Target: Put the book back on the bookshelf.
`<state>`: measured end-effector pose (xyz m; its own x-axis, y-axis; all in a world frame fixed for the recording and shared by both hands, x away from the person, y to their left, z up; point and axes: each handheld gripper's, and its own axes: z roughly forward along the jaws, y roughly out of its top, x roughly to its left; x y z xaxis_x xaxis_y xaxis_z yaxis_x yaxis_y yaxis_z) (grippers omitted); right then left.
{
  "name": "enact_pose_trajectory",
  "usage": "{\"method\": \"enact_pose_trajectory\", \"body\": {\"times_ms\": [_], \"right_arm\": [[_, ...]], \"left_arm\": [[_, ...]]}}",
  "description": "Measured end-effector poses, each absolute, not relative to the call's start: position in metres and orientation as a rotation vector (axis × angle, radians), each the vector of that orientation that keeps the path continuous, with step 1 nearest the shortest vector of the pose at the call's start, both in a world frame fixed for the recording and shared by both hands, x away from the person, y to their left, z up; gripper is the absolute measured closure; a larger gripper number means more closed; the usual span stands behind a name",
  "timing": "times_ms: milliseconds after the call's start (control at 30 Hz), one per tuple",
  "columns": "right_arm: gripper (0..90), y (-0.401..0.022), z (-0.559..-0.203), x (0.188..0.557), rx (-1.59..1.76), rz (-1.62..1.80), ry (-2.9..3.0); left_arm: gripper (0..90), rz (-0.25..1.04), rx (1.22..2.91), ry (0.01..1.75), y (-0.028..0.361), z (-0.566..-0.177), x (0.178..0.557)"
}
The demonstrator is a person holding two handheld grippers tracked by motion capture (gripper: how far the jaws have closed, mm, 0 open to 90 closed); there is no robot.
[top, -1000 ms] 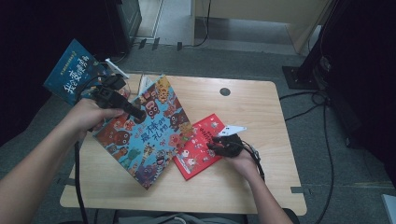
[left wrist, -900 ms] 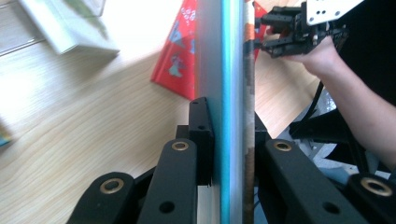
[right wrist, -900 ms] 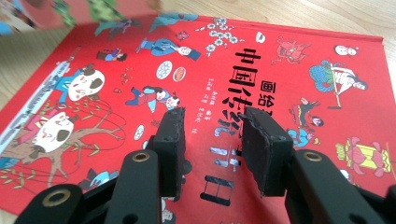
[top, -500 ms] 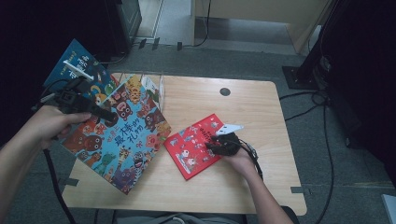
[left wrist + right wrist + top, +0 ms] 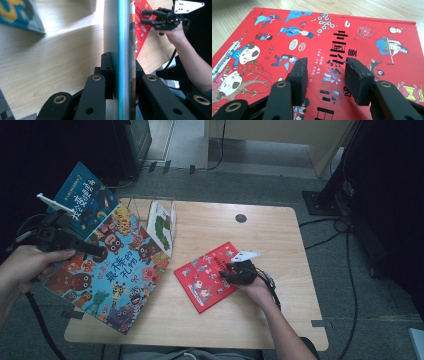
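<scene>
Presently, left gripper (image 5: 97, 251) clamps the big animal book (image 5: 112, 275), carried at table's nine o'clock edge. Right gripper (image 5: 231, 272), jaws just widening and empty, rests over red book (image 5: 205, 277) at four o'clock. Next: shelve it in the wire rack (image 5: 145, 207).

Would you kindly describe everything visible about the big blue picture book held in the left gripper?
The big blue picture book is a large, thin hardcover with cartoon animals and white characters on a blue front. It is tilted, its lower corner reaching past the table edge. The left gripper is shut on its edge, pads pressing both faces. Behind it stands a smaller dark blue book.
</scene>
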<state>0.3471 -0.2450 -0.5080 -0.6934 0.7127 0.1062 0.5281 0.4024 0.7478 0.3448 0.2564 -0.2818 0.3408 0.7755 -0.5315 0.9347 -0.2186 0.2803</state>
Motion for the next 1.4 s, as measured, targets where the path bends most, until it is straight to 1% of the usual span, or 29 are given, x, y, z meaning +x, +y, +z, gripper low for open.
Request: {"method": "enact_pose_trajectory", "body": {"times_ms": [533,700,867,900,1167,1300,1400], "right_arm": [[53.7,-0.243,-0.509,0.351,1.089,1.176,2.423],[53.7,-0.243,-0.509,0.351,1.087,1.176,2.424],[53.7,-0.243,-0.509,0.351,1.083,1.176,2.423],[53.8,-0.243,-0.509,0.351,1.085,1.178,2.419],[53.8,-0.242,-0.510,0.351,1.078,1.176,2.410],[53.8,-0.242,-0.510,0.352,1.083,1.182,2.410],[53.6,-0.242,-0.510,0.351,1.084,1.179,2.410]], "left_arm": [[80.9,-0.331,1.965,1.622,0.310,-0.276,0.331],[80.9,-0.284,1.941,1.676,0.323,-0.266,0.334],[80.8,-0.237,1.897,1.721,0.335,-0.256,0.341],[80.7,-0.208,1.876,1.742,0.337,-0.252,0.345],[81.0,-0.172,1.830,1.800,0.347,-0.236,0.364],[80.6,-0.123,1.834,1.820,0.345,-0.228,0.374],[80.3,-0.117,1.829,1.816,0.343,-0.227,0.380]]}}
